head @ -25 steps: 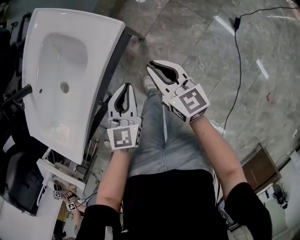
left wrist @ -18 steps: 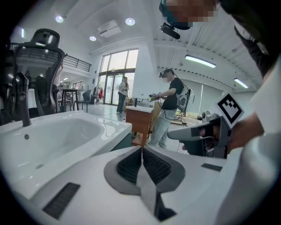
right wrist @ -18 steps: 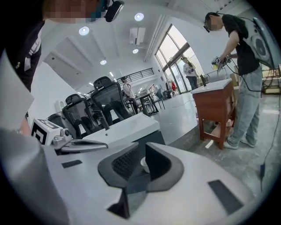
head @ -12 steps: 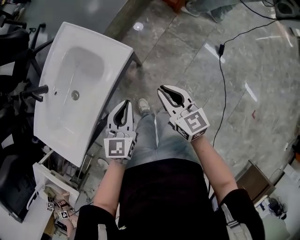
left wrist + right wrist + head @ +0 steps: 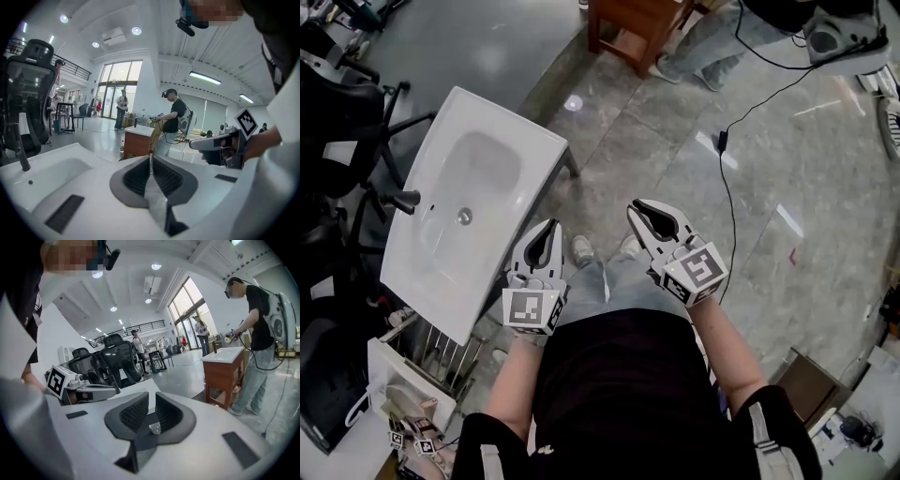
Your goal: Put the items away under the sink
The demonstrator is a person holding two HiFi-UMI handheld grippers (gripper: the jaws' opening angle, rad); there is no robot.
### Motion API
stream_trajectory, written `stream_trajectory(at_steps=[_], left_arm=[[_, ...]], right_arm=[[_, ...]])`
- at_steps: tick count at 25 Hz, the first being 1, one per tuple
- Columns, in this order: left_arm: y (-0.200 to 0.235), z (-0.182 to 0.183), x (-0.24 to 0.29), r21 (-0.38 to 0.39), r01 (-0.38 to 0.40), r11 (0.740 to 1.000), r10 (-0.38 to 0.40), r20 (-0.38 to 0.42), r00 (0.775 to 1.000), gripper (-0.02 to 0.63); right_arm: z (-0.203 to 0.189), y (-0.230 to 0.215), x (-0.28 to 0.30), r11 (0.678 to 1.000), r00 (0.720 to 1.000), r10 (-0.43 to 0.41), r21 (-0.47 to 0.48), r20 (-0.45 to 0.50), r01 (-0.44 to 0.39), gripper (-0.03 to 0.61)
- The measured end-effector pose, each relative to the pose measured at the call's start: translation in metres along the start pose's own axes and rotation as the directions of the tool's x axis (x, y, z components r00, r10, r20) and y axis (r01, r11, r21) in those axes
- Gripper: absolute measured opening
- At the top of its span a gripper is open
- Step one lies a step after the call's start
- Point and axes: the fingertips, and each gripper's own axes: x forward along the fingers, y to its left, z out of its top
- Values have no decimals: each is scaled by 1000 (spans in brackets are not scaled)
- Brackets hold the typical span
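The white sink [image 5: 478, 187] with its dark tap [image 5: 403, 200] stands to my left, on a metal frame. Beneath its near end a white rack [image 5: 394, 370] holds small items too unclear to name. My left gripper [image 5: 547, 225] hangs beside the sink's right edge, jaws shut and empty; its own view shows the shut gripper [image 5: 150, 158] and the sink basin [image 5: 42, 173] at the left. My right gripper [image 5: 637, 206] is held over the floor, level with the left. In its own view the right gripper [image 5: 152, 394] has a narrow gap between its jaws, with nothing in it.
Black office chairs [image 5: 337, 103] crowd the sink's left side. A wooden cabinet [image 5: 628, 23] stands ahead, with another person [image 5: 255, 333] next to it. A black cable [image 5: 727, 187] runs across the stone floor at the right. My shoes [image 5: 581, 248] show below the grippers.
The head view has drawn back, so the sink looks smaller and more of the room shows. Both grippers stay side by side, now lower in the picture. Neither jaw state changed.
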Motion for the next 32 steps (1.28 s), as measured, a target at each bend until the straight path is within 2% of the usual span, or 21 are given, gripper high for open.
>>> stream_trajectory(at_steps=[5,11,17,27,32], left_arm=[[-20,33,-7,-4,59,998,-59,28,998,29],[-43,56,-8,-22,124,992,-123,49,991,29],[-51,79,-3,-27,171,985,-167,100,981,29],[-67,110,-7,-10,235,972,-231,147,962,29],[-72,116,-7,13,277,961,-276,143,951,29]], right_arm=[[26,11,-17,1000,1000,0,-19,8,0,61],[56,22,-39,1000,999,16,1,37,-16,60],[80,29,-56,999,998,3,-33,63,-1,60],[95,30,-71,998,991,-49,-44,127,55,52],[92,31,-70,997,989,-55,-47,137,62,49]])
